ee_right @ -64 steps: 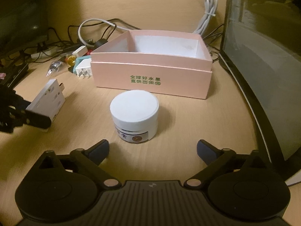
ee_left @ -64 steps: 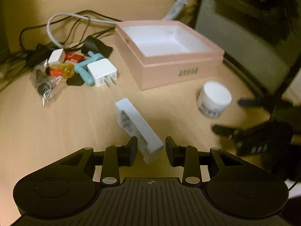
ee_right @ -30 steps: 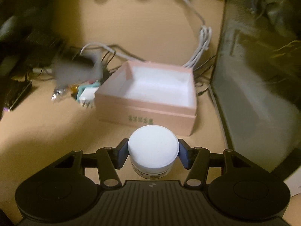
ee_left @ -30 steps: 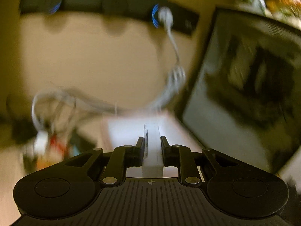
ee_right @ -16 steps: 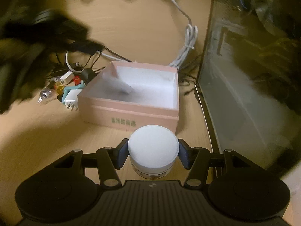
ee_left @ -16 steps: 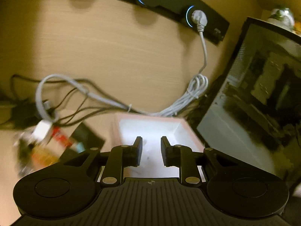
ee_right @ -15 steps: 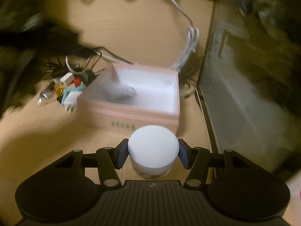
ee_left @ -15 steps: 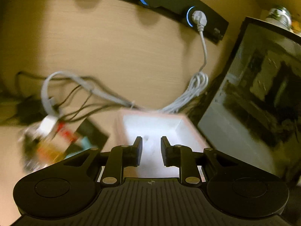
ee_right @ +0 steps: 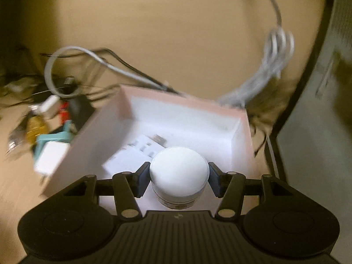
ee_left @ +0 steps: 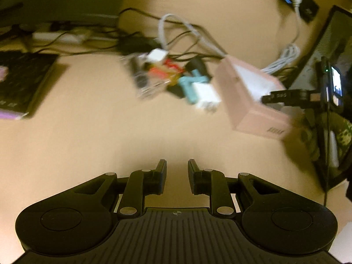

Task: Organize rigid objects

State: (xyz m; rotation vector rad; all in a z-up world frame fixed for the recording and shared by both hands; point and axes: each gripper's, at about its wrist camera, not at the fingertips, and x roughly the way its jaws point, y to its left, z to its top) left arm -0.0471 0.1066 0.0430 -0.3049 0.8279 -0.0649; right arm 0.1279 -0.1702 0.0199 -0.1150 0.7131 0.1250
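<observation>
- Clamping the white jar (ee_right: 179,173) by its lid's sides, right gripper (ee_right: 179,177) hovered over the pink box (ee_right: 241,136), pads pressed at opposite flanks.
- Left gripper (ee_left: 177,177) carried nothing; fingers narrowly parted above bare desk (ee_left: 88,132).
- Judged jar rigid, light, smooth-walled, likely slippery; best held across the lid's widest part, as done, kept upright.
- Noted white adapter (ee_right: 136,151) lying flat on the box floor, just beyond the jar.
- Spotted white charger (ee_left: 206,98), teal piece (ee_left: 189,88) and small clutter beside the box's left wall, outside it; blurred.
- Saw grey cable (ee_right: 275,50) coiled behind the box; monitor (ee_left: 330,101) at right.
</observation>
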